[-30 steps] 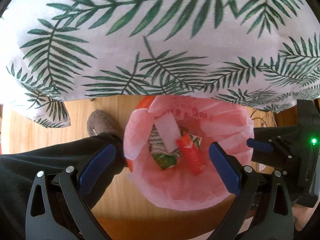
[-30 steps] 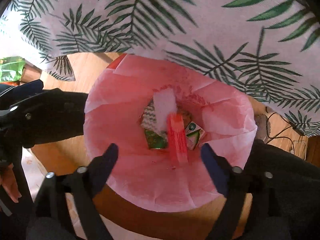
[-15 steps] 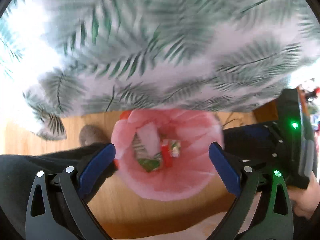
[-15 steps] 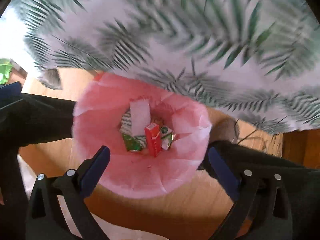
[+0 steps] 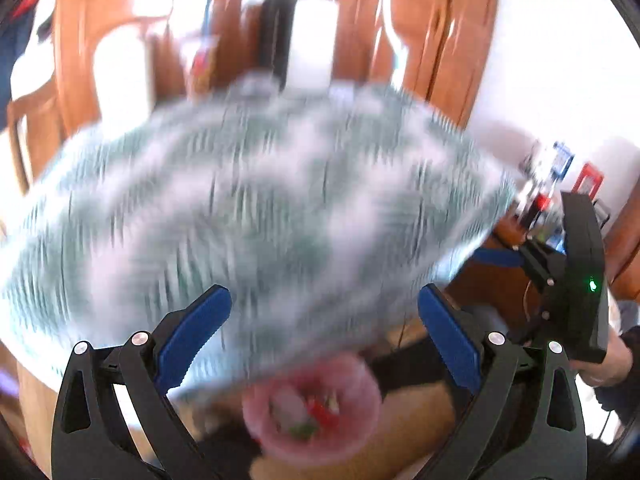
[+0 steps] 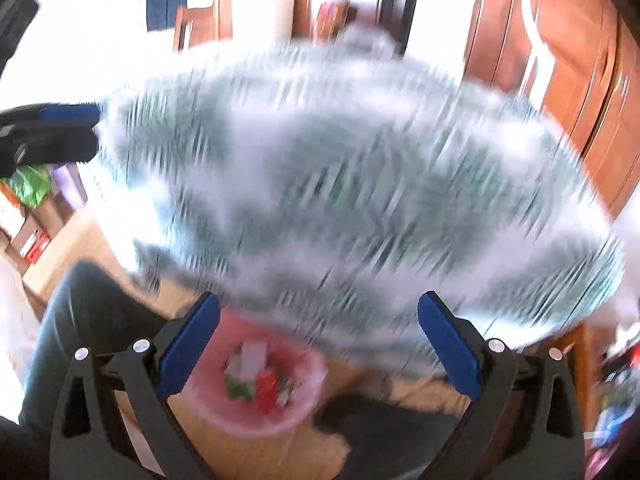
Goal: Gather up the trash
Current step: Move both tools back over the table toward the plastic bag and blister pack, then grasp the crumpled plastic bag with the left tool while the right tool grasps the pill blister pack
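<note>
A bin lined with a pink bag (image 5: 352, 432) (image 6: 296, 412) stands on the wooden floor far below both grippers. Inside lie several wrappers: a white piece (image 6: 254, 354), a red packet (image 6: 266, 394) (image 5: 322, 418) and green scraps (image 6: 238, 390). My left gripper (image 5: 324, 300) is open with nothing between its blue pads. My right gripper (image 6: 318, 304) is open too and holds nothing. Both point down across a table covered by a white cloth with green palm leaves (image 5: 256, 216) (image 6: 360, 184). Everything is heavily blurred by motion.
The person's dark trouser legs (image 6: 84, 312) flank the bin. The right gripper's black body with a green light (image 5: 580, 280) shows at the left view's right edge. Wooden doors and chairs (image 5: 424, 32) stand behind the table. Boxes and a green packet (image 6: 28, 184) sit at the left.
Both grippers have risen sharply from just above the bin to above the table edge. The bin has shrunk to the bottom of each view, and the room beyond the table has come into sight.
</note>
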`<action>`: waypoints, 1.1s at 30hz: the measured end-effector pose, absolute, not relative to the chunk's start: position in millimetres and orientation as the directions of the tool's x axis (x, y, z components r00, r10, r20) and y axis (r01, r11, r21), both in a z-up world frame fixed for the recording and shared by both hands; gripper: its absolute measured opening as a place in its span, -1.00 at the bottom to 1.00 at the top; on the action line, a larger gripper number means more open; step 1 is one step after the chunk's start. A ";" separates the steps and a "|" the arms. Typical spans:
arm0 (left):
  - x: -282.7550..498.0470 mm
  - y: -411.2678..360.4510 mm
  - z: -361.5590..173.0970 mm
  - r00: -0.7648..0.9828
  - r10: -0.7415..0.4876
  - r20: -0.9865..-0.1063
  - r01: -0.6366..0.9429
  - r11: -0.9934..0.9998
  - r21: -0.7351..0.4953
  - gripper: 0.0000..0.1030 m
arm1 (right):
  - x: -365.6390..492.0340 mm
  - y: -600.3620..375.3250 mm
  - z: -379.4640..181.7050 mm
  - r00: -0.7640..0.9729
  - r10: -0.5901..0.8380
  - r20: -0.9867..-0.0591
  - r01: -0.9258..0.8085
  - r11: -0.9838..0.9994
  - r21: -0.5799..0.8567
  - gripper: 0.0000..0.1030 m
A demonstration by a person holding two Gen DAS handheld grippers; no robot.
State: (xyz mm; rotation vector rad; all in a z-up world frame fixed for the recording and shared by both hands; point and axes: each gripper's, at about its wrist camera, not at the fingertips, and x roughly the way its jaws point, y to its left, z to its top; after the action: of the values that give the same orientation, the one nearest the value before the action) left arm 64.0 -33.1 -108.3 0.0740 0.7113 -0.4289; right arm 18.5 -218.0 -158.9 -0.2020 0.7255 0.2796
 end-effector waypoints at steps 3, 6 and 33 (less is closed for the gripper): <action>110.4 -46.3 -78.9 0.688 -0.367 -0.626 0.436 0.899 -0.047 0.89 | 58.6 -226.7 -117.1 0.772 0.155 -0.616 -0.291 0.949 -0.126 0.90; 168.7 -62.3 -64.2 0.685 -0.359 -0.634 0.439 0.898 -0.033 0.89 | 113.5 -235.7 -91.4 0.793 0.138 -0.593 -0.262 0.956 -0.129 0.90; 339.2 -77.2 -85.2 0.644 -0.378 -0.665 0.428 0.899 -0.097 0.89 | 382.9 -266.7 -129.9 0.650 0.069 -0.757 -0.164 0.985 -0.050 0.15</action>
State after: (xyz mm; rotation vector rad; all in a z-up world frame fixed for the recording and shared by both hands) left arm 339.2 -77.2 -85.2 0.0713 0.7401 -0.4591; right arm 382.9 -266.7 -129.9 -0.1176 0.8533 0.1326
